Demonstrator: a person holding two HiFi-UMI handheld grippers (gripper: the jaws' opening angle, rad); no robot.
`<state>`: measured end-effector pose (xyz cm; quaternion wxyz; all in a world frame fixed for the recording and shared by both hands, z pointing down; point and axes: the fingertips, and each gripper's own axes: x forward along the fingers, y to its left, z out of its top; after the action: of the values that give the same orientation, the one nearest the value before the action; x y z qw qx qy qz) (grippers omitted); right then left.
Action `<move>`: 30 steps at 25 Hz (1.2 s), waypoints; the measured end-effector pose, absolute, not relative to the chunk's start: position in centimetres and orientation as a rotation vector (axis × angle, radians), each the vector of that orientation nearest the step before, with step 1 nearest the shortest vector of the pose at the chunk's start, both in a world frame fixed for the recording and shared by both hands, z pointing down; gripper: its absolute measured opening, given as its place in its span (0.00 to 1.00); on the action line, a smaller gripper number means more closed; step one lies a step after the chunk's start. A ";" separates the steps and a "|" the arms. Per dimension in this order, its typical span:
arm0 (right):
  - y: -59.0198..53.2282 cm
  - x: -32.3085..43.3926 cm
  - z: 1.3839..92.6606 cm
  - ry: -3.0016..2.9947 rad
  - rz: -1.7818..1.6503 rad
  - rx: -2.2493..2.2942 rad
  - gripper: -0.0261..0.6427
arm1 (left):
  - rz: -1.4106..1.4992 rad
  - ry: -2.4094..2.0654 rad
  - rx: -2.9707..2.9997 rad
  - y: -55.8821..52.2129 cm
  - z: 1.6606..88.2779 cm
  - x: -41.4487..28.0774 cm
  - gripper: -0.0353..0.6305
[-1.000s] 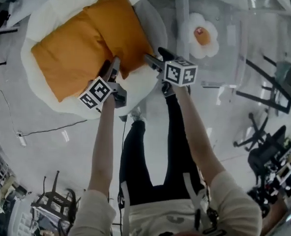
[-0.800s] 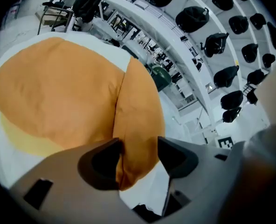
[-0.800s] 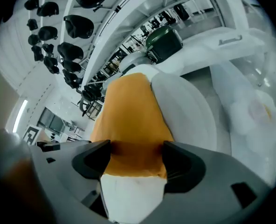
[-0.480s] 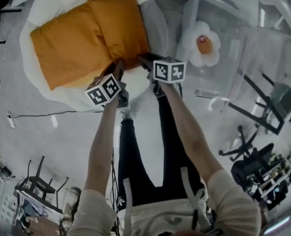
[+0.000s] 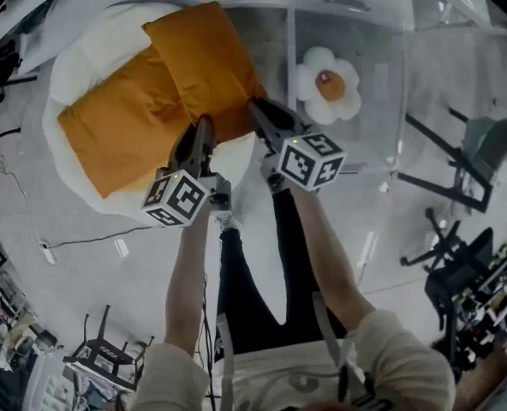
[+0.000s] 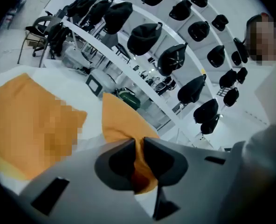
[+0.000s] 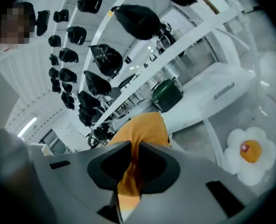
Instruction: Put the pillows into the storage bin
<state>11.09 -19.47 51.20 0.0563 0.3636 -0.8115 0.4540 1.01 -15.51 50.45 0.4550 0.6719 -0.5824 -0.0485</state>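
Only the gripper views show left gripper (image 6: pixel 139 141) and right gripper (image 7: pixel 134 146), jaws just closed, pinching orange pillow (image 6: pixel 120 120).

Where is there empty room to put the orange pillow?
Inside the clear plastic storage bin, the bottom around the white flower-shaped pillow is bare. The grey floor beside the person's legs is open. The round white cushion is crowded: an orange pillow and a second orange pillow cover it.
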 end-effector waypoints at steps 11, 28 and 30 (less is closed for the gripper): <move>-22.4 34.7 46.9 -2.331 1.236 1.740 0.12 | -0.071 -1.033 1.956 -22.5 47.6 23.5 0.14; -21.6 44.3 51.5 -2.034 1.468 2.011 0.51 | 0.247 -0.971 2.018 -24.3 52.0 27.8 0.36; -22.1 43.5 51.4 -2.055 1.432 1.981 0.51 | 0.232 -0.990 1.990 -24.0 52.6 26.0 0.36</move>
<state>43.54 -22.11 51.38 -0.0260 0.6200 -0.6434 0.4483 26.01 -24.03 52.55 0.4378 0.8006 -0.3984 0.0933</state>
